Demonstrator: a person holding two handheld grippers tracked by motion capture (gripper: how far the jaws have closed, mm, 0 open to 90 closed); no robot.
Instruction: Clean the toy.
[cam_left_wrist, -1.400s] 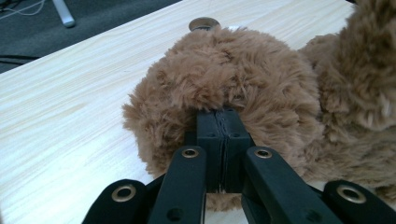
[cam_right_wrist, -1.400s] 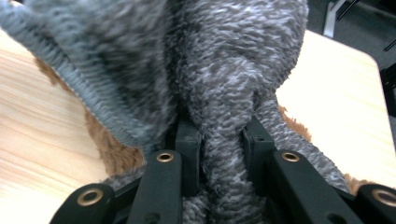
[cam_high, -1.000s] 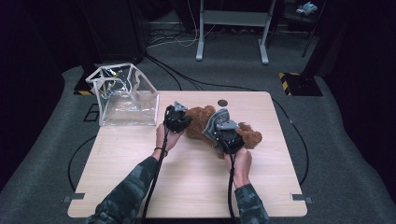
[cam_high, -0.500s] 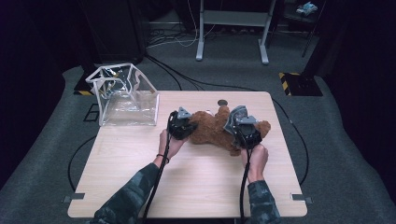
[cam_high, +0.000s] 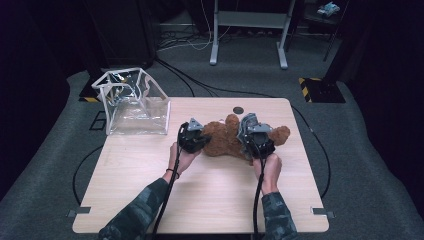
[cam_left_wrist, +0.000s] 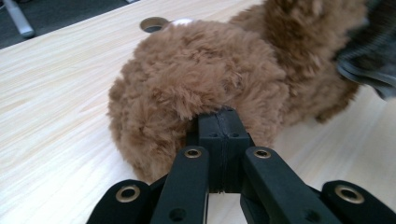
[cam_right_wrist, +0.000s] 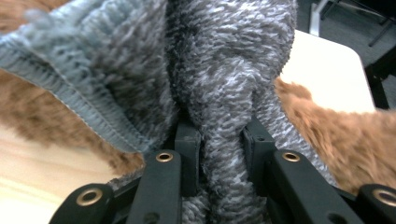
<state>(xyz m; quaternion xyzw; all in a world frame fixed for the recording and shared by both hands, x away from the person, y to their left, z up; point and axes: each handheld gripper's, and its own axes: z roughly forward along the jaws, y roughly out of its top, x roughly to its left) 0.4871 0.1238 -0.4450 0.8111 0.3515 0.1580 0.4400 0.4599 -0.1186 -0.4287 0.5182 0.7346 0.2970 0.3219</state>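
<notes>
A brown teddy bear (cam_high: 222, 140) lies on the wooden table (cam_high: 200, 200) between my two grippers. It wears a grey knitted garment (cam_high: 248, 125) at its right end. My left gripper (cam_high: 192, 136) is at the bear's left end. In the left gripper view its jaws (cam_left_wrist: 219, 126) are shut together, their tips pinching the bear's fur (cam_left_wrist: 196, 79). My right gripper (cam_high: 256, 137) sits over the garment. In the right gripper view the jaws (cam_right_wrist: 222, 140) are shut on a thick fold of the grey knit (cam_right_wrist: 224, 70), with brown fur (cam_right_wrist: 336, 140) on either side.
A clear plastic bag with white edging (cam_high: 132, 107) stands open at the table's back left corner. A round dark hole (cam_high: 238, 110) sits in the tabletop just behind the bear. Metal stand legs (cam_high: 247, 35) and cables lie on the floor beyond the table.
My right gripper has moved to the right with the grey garment, and the bear has shifted and stretched that way. The left gripper has moved only a little.
</notes>
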